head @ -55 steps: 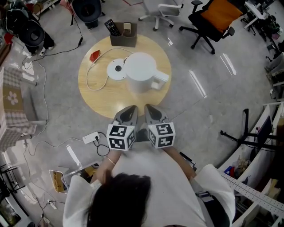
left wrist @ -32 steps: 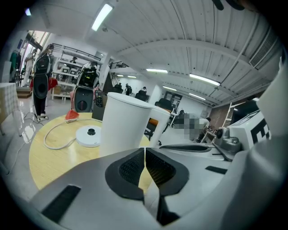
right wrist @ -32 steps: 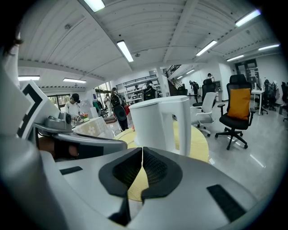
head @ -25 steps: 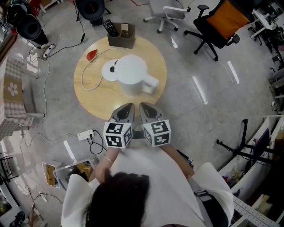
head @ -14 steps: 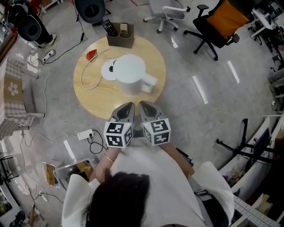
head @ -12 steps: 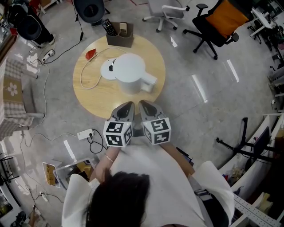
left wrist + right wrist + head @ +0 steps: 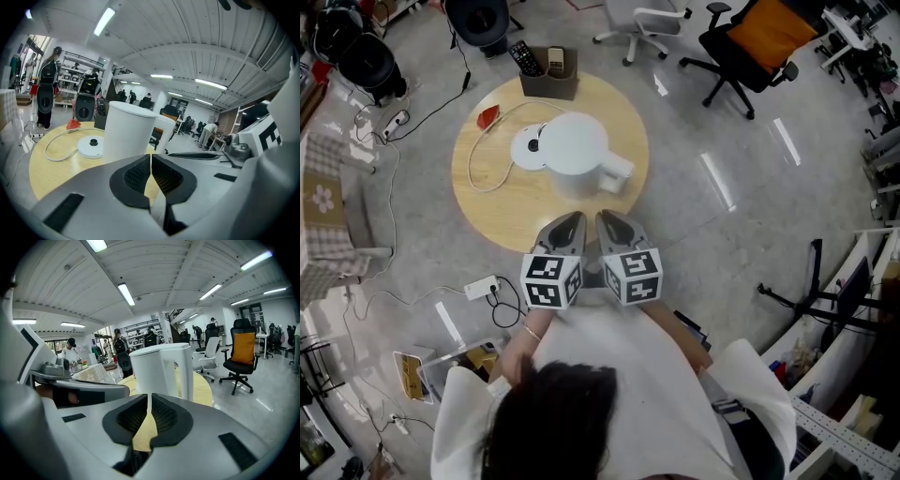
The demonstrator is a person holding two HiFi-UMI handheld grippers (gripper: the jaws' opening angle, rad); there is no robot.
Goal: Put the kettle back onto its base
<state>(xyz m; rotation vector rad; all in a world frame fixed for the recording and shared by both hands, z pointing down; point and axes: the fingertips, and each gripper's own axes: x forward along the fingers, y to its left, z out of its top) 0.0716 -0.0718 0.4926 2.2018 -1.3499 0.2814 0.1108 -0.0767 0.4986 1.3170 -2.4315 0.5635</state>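
Kettle (image 7: 575,150): white, rigid, smooth-walled, probably heavy if filled. Stands on the round table (image 7: 492,206), just right of its base (image 7: 526,148). Best hold: side handle (image 7: 617,172). Left hand-held gripper (image 7: 572,221) and right hand-held gripper (image 7: 606,219): jaws together, empty.

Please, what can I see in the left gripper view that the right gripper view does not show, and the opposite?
Only the left gripper view shows the kettle base, lying on the table with nothing on it, together with its white cord and the red plug. Only the right gripper view shows the black office chair with the orange back. Both show the white kettle standing on the round wooden table. In each view the gripper, left gripper and right gripper, has its fingers closed on nothing.
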